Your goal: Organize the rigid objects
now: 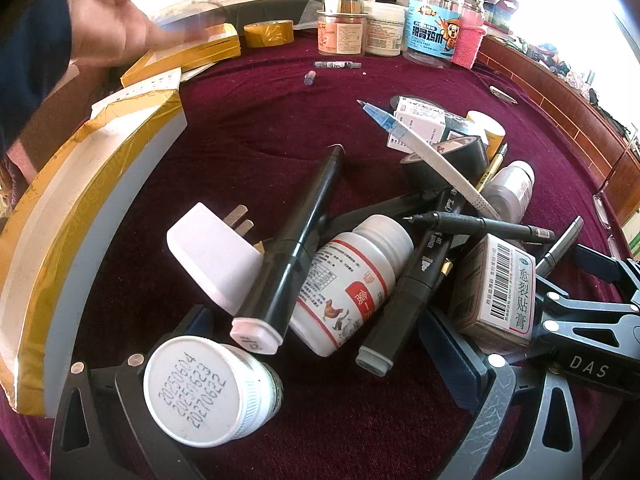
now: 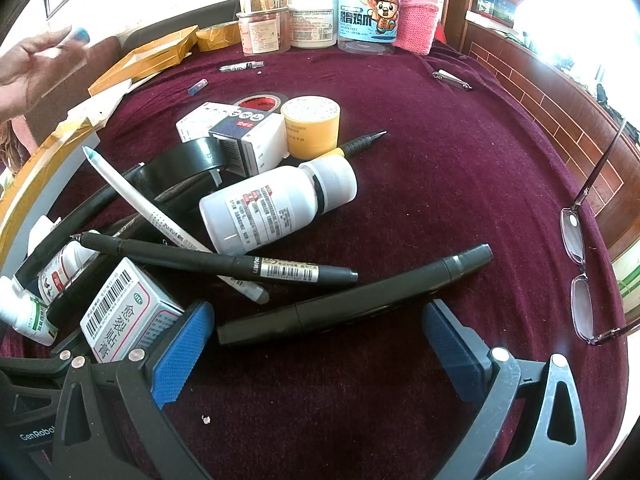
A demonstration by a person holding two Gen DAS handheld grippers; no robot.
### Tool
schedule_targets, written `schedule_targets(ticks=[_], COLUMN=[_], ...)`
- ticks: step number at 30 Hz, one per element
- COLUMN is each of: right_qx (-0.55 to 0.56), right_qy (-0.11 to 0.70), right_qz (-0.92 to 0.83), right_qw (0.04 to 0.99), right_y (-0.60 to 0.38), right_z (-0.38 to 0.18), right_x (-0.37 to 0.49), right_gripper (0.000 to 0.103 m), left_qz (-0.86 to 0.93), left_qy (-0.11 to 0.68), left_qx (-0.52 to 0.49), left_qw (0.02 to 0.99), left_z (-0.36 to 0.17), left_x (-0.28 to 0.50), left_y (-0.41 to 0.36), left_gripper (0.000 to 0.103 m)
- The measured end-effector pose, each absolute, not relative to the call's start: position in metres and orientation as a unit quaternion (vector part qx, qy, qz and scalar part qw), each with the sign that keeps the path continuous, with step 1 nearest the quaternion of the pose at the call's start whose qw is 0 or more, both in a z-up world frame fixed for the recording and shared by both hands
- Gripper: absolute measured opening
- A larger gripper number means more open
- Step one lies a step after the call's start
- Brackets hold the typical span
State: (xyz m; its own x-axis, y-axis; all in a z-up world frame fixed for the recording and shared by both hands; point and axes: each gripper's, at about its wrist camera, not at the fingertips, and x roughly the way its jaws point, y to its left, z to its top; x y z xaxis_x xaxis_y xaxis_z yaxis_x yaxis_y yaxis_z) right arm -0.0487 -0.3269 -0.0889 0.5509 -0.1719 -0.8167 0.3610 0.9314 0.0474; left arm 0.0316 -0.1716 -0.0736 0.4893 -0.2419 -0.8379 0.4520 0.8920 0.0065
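1. The left gripper [image 1: 320,360] stands with its fingers spread apart, low over the counter [image 1: 260,120], which is draped in dark red cloth. A small white bottle [image 1: 208,392] lies on its side just beside the left finger, its date-stamped base toward the camera; whether it touches the pad cannot be told.
2. Ahead of that gripper sits a heap: a white plug adapter [image 1: 212,256], a black marker [image 1: 296,248] leaning over it, a white pill bottle [image 1: 352,284], and a barcoded carton [image 1: 496,292] by the right finger.
3. The right gripper [image 2: 316,344] is also spread wide, gripping nothing. A long black marker [image 2: 360,300] lies across the gap just beyond its blue pads.
4. Farther on lie a black pen [image 2: 216,260], a white bottle on its side [image 2: 276,204], a yellow tub [image 2: 312,128] and a roll of black tape [image 2: 188,164].
5. Eyeglasses [image 2: 580,264] rest near the counter's right edge, well apart from the heap.
6. A bare hand [image 1: 116,20] is raised at upper left, above the gold-edged boxes [image 1: 80,208].
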Motion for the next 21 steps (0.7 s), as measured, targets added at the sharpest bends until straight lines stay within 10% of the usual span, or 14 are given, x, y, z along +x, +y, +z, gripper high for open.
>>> schedule_targets(ticks=[21], right_qx=[0.105], right_qy=[0.449], right_qz=[-0.153], right_qw=[0.874], right_y=[-0.3265], right_z=[-0.0888], right_x=[-0.0490], right_gripper=[0.103], left_qz=[-0.203], left_qy=[0.463], left_qx=[0.114], left_qw=[0.855], left_z=[-0.0753], left_x=[0.0326], left_y=[-0.1727], left_gripper=[0.102])
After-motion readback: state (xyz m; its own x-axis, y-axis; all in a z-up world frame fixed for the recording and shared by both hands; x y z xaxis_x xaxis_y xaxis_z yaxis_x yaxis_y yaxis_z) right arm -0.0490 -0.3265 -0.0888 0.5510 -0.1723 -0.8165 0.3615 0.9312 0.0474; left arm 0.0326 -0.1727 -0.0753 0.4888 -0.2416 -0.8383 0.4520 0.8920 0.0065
